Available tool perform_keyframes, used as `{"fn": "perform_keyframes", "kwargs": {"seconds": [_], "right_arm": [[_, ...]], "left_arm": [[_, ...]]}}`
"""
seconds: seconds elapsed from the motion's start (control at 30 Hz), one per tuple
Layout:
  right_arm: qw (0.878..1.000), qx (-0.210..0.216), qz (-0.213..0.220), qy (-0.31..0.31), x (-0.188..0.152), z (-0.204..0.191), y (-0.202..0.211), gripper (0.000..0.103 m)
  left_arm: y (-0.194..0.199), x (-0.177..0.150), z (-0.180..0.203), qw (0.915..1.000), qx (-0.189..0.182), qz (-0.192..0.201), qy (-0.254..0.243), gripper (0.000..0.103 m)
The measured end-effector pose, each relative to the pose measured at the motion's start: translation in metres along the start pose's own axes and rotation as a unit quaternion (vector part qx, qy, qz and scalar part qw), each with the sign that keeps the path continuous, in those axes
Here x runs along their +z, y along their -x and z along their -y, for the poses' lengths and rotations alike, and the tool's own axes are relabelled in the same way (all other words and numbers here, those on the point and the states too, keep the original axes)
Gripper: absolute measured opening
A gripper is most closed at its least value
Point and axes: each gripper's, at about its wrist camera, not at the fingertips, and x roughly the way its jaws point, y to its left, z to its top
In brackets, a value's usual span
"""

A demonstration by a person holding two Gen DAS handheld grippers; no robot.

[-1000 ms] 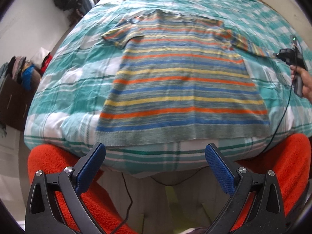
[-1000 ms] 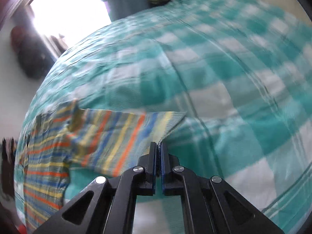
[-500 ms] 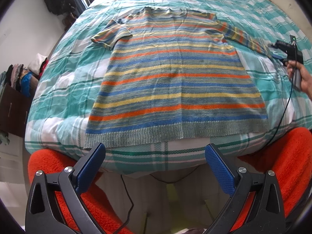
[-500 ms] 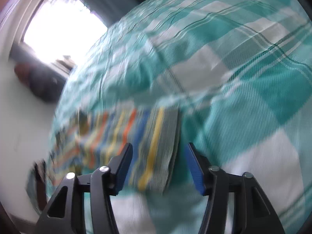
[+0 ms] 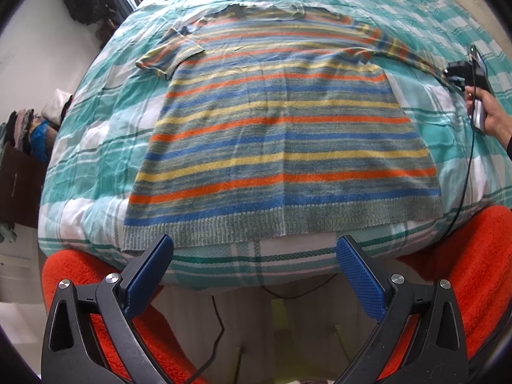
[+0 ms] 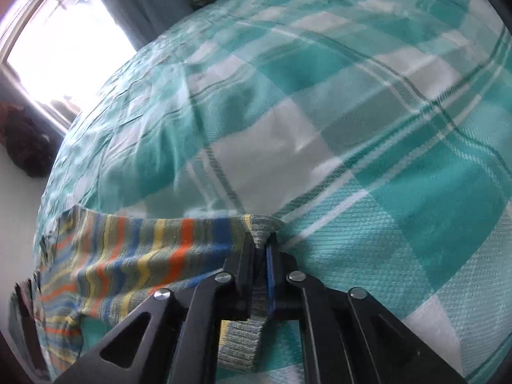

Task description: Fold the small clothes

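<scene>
A sweater (image 5: 281,134) striped in orange, blue, yellow and grey lies flat, face up, on the teal checked bed (image 5: 96,128). My left gripper (image 5: 254,256) stands open just below the sweater's grey ribbed hem, with nothing between its blue pads. At the right a hand holds my right gripper (image 5: 448,73) at the end of the stretched right sleeve (image 5: 400,48). In the right wrist view the jaws of my right gripper (image 6: 260,246) are closing and pinch the grey cuff (image 6: 259,228) of the striped sleeve (image 6: 160,249), which bunches up between them.
Orange fleece cloth (image 5: 464,256) shows at both sides under the bed's front edge. A black cable (image 5: 464,185) runs from the right gripper down over the bed. A pile of clothes (image 5: 28,134) sits at the left, and a bright window (image 6: 64,48) lies beyond the bed.
My right gripper opened over the sleeve's end and has closed on its cuff. The left gripper stayed open and drew a little nearer to the hem.
</scene>
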Motion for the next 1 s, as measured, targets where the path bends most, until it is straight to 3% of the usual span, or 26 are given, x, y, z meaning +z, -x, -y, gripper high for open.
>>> {"fn": "perform_keyframes", "kwargs": {"seconds": [0.03, 0.07, 0.1, 0.2, 0.27, 0.3, 0.37, 0.43, 0.5, 0.57, 0.63, 0.67, 0.77, 0.83, 0.97, 1.0], "right_arm": [[1.0, 0.005, 0.002, -0.001, -0.002, -0.002, 0.002, 0.033], [1.0, 0.001, 0.005, -0.003, -0.004, -0.004, 0.009, 0.049], [1.0, -0.004, 0.015, -0.003, -0.006, -0.005, 0.019, 0.053], [0.998, -0.026, 0.055, 0.032, -0.016, -0.012, 0.069, 0.053], [0.996, -0.009, 0.058, 0.068, -0.04, -0.023, 0.105, 0.053], [0.995, 0.021, 0.043, 0.083, -0.058, -0.031, 0.121, 0.053], [0.987, 0.124, -0.018, 0.104, -0.102, -0.05, 0.144, 0.053], [0.966, 0.206, -0.093, 0.123, -0.153, -0.074, 0.155, 0.05], [0.945, 0.248, -0.162, 0.136, -0.206, -0.098, 0.151, 0.043], [0.943, 0.226, -0.192, 0.149, -0.239, -0.109, 0.134, 0.039], [0.946, 0.204, -0.193, 0.159, -0.255, -0.113, 0.118, 0.011], [0.946, 0.198, -0.199, 0.162, -0.261, -0.112, 0.113, 0.004], [0.956, 0.203, -0.181, 0.114, -0.258, -0.092, 0.135, 0.003], [0.963, 0.184, -0.168, 0.102, -0.26, -0.078, 0.155, 0.003], [0.968, 0.122, -0.171, 0.138, -0.28, -0.085, 0.148, 0.004], [0.969, 0.114, -0.166, 0.145, -0.28, -0.09, 0.146, 0.009]], "left_arm": [[0.002, 0.0, 0.0, 1.0, 0.0, 0.004, -0.001, 0.102], [0.004, 0.0, 0.0, 1.0, -0.001, 0.007, -0.001, 0.102], [0.006, 0.0, -0.002, 0.9999, -0.002, 0.01, 0.0, 0.102], [0.009, -0.003, -0.01, 0.9997, -0.011, 0.016, 0.013, 0.102], [0.008, -0.005, -0.016, 0.9995, -0.017, 0.015, 0.023, 0.102], [0.008, -0.006, -0.018, 0.9993, -0.021, 0.015, 0.026, 0.102], [0.01, -0.009, -0.021, 0.999, -0.028, 0.02, 0.029, 0.102], [0.013, -0.011, -0.02, 0.9987, -0.035, 0.025, 0.027, 0.102], [0.017, -0.014, -0.02, 0.9982, -0.044, 0.032, 0.024, 0.102], [0.023, -0.017, -0.019, 0.9977, -0.049, 0.041, 0.02, 0.102], [0.028, -0.021, -0.022, 0.9975, -0.048, 0.048, 0.018, 0.102], [0.03, -0.023, -0.025, 0.9975, -0.047, 0.05, 0.018, 0.102], [0.039, -0.031, -0.038, 0.9964, -0.041, 0.068, 0.028, 0.102], [0.036, -0.036, -0.048, 0.9961, -0.039, 0.07, 0.039, 0.102], [0.019, -0.038, -0.054, 0.9973, -0.042, 0.039, 0.046, 0.102], [0.019, -0.039, -0.055, 0.9976, -0.039, 0.038, 0.044, 0.102]]}}
